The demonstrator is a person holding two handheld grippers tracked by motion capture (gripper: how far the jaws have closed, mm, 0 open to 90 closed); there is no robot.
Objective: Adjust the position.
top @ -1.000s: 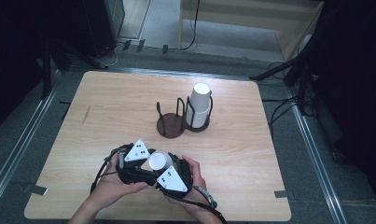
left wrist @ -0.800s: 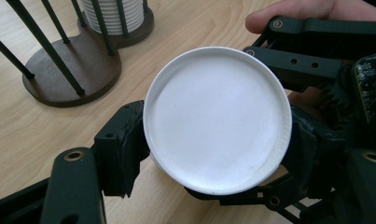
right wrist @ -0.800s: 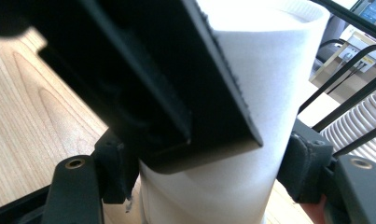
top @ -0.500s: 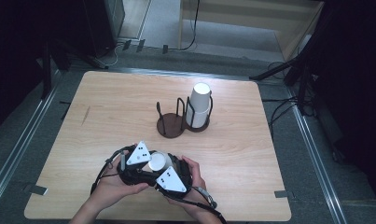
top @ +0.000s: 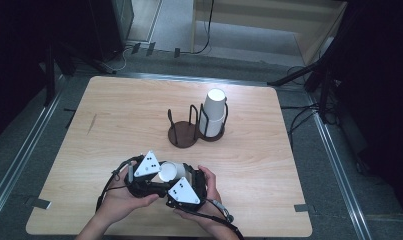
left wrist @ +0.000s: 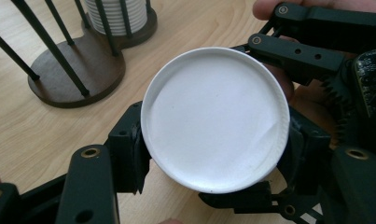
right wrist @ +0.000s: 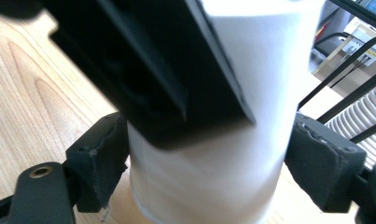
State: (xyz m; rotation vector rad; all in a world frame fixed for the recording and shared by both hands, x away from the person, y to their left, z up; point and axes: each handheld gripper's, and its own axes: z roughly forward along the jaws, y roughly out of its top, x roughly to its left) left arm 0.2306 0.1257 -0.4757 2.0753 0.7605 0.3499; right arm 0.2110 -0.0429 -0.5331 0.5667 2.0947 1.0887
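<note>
High view: both hands meet near the bench's (top: 114,100) six o'clock edge. The left gripper (top: 148,176) and right gripper (top: 185,189) press in on one white paper cup (top: 170,171) from either side, its pale round end facing up. At twelve o'clock from the cup, near the bench's middle, stands a dark two-bay cup holder (top: 189,132); its right bay carries a stack of white cups (top: 214,112), its left bay is bare.

Left gripper view: the cup's round end (left wrist: 216,119) sits between the left gripper's fingers (left wrist: 127,156), which close on its sides at nine and three o'clock. The right gripper (left wrist: 311,51) reaches in at two o'clock. The holder (left wrist: 78,70) lies at eleven o'clock.

Right gripper view: the cup's wall (right wrist: 237,163) stands between the padded fingers (right wrist: 101,161), which touch it at both sides. A blurred black part of the left gripper (right wrist: 153,70) crosses in front at eleven o'clock.
</note>
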